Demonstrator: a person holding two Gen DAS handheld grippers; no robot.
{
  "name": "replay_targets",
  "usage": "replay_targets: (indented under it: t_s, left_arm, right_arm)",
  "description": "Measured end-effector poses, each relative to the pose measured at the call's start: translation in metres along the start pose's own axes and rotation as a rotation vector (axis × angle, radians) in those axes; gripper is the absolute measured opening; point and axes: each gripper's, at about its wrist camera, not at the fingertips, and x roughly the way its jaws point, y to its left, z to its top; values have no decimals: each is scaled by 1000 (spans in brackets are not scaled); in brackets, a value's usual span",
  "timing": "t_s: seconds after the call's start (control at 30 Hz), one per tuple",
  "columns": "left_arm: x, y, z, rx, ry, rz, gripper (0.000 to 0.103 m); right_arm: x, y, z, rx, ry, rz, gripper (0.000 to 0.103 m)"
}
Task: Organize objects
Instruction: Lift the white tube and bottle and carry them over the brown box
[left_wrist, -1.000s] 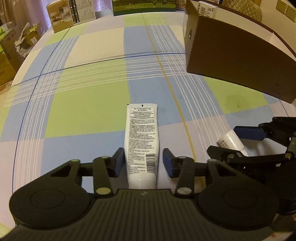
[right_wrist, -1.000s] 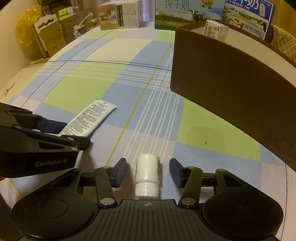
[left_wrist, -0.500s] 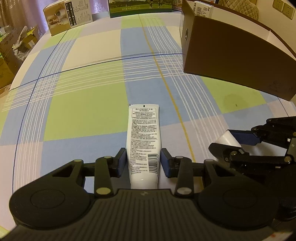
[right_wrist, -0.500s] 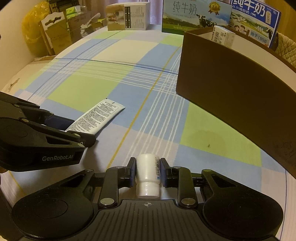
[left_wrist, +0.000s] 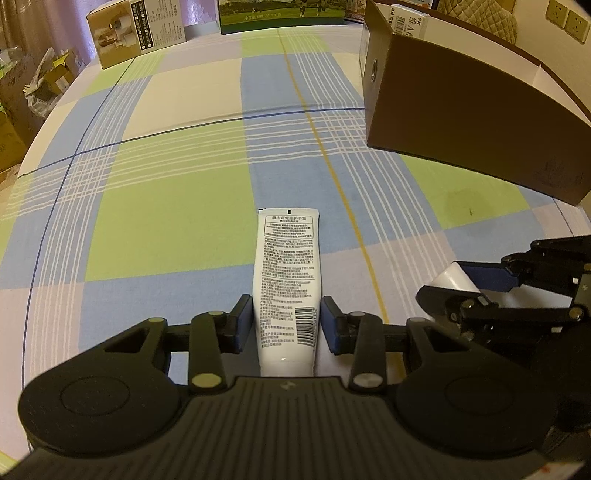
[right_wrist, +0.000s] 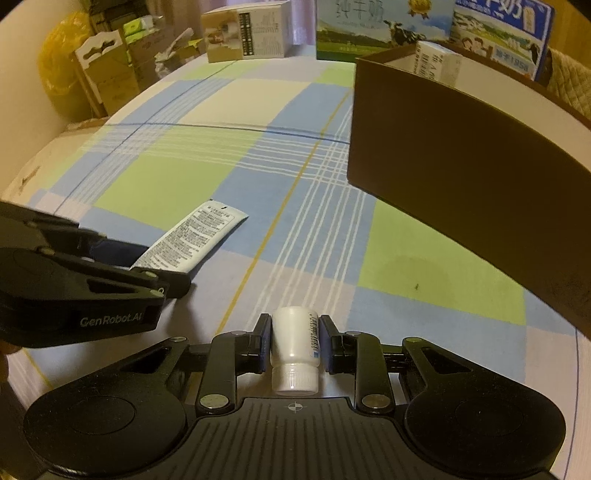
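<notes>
A white tube (left_wrist: 286, 266) with black print lies flat on the checked tablecloth, cap end toward me. My left gripper (left_wrist: 286, 321) has its blue pads pressed against the tube's sides, shut on it. My right gripper (right_wrist: 293, 343) is shut on a small white bottle (right_wrist: 291, 332), cap toward the camera. The left wrist view shows the right gripper (left_wrist: 480, 284) at the right edge, holding the bottle (left_wrist: 452, 277). From the right wrist view, the left gripper (right_wrist: 155, 269) sits at the left on the tube (right_wrist: 199, 236).
A large brown box (right_wrist: 461, 155) stands open-topped on the right, holding a small white carton (right_wrist: 437, 62). Milk cartons (right_wrist: 384, 26) and a printed box (right_wrist: 247, 33) line the far edge. Cardboard clutter (right_wrist: 107, 66) lies beyond the left edge.
Both grippers went from open to shut: the right one closed on the bottle, the left one narrowed onto the tube. Both have edged slightly forward.
</notes>
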Motion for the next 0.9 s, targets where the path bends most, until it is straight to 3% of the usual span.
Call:
replay_targets:
  t_s: [0.9]
  left_arm:
    - [-35, 0, 19, -9, -115, -11, 34]
  right_arm:
    - [-36, -17, 18, 99, -145, 42, 23]
